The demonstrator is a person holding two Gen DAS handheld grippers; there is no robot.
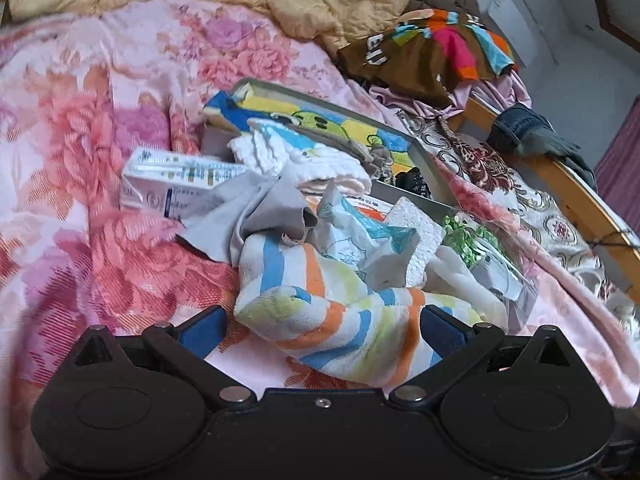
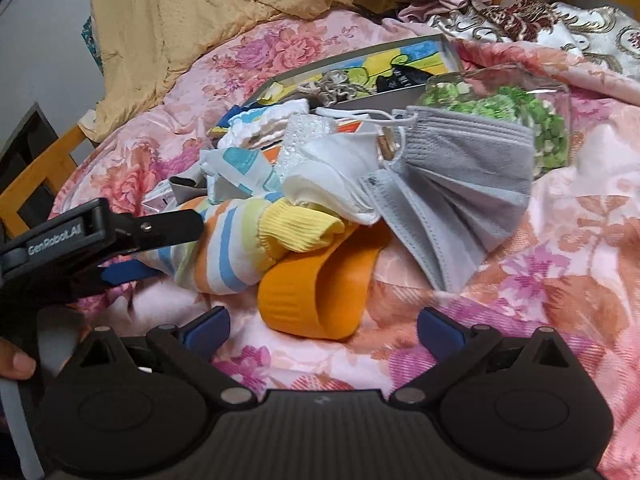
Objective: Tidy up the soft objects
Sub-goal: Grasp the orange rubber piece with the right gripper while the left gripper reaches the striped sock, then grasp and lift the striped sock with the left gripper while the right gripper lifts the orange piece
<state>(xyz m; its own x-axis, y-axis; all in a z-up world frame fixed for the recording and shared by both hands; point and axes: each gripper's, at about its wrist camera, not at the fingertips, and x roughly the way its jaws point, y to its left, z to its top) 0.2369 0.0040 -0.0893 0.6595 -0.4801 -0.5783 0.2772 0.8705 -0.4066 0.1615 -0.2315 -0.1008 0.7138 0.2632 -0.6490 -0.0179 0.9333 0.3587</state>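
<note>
I see the striped terry towel (image 1: 340, 320) lying on the pink floral blanket (image 1: 80, 160), between my left gripper's (image 1: 322, 330) spread fingers. Behind it sits a flat grey cloth (image 1: 240, 216), with a white cardboard box (image 1: 176, 188) to its left and a shallow picture-lined tray (image 1: 416, 152) further back. The orange rubber band (image 2: 316, 296) lies right of the towel, a grey pleated face mask (image 2: 452, 200) behind it

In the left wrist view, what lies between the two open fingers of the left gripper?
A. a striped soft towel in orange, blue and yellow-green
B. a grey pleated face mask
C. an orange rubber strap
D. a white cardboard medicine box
A: the striped soft towel sits between the wide-apart fingers of the left gripper, not clamped.
</note>
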